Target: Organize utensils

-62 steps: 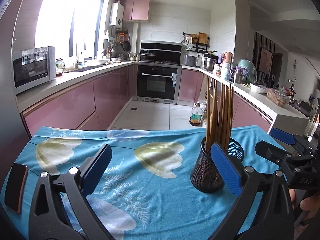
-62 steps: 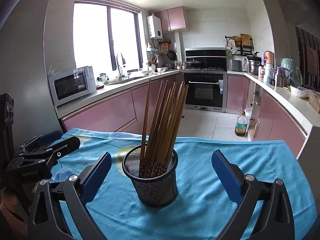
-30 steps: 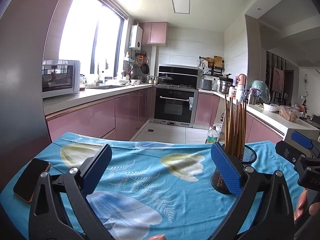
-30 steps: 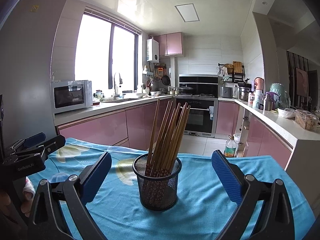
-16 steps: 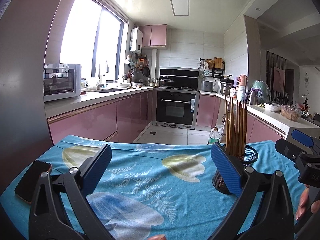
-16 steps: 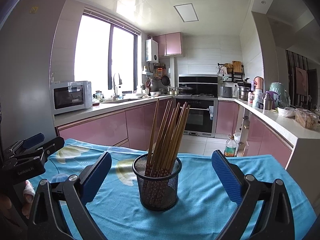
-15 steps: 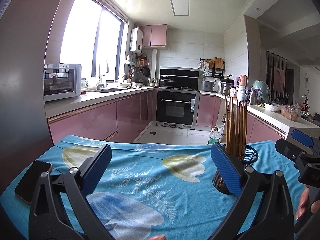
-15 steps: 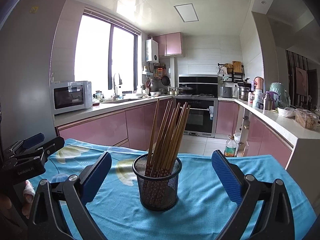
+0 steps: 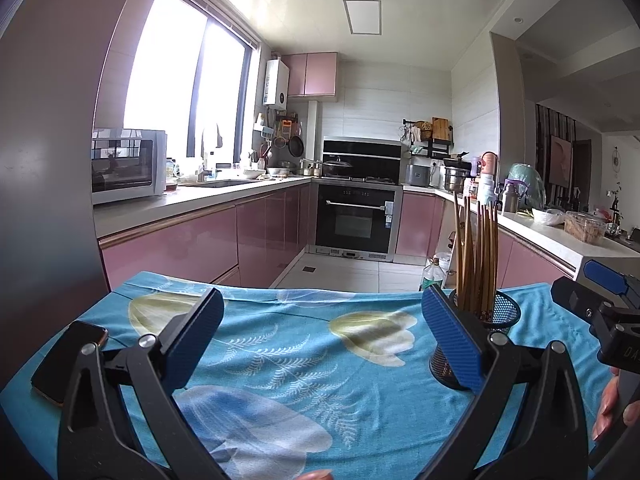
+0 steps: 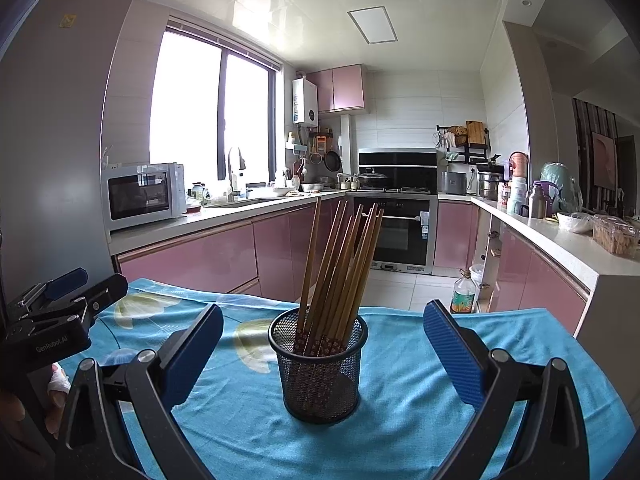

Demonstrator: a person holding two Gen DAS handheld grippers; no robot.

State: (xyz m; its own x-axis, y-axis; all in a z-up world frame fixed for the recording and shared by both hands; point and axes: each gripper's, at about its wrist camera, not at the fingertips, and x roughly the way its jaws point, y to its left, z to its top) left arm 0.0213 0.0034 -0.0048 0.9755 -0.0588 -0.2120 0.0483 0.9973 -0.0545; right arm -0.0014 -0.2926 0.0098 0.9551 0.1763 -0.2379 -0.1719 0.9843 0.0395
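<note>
**A:** On the blue flowered cloth of the surface, at about 12 o'clock from your right gripper, stands the black mesh cup with the chopsticks in it. They lean toward 1 o'clock. Your right gripper has its pads spread wide, nothing between them. Your left gripper is spread the same way and empty; from it the cup sits at about 2 o'clock, partly behind the right pad.

**B:** So what do I do with care now?

**A:** I judge that the utensils are already gathered, and no loose one lies on the cloth that I can see. If you still tidy the bundle, come from above to the upper ends of the sticks, not from the side. The cup is light and open-meshed, and a side push may tip it or slide it with the cloth. Keep the two grippers apart from each other.

**B:** How many things are there?

**A:** One mesh cup. The chopsticks I count about ten, but they overlap, so the exact number I cannot tell. One phone lies at 9 o'clock from your left gripper, near the edge of the cloth. Two grippers, both open-handed.
</note>
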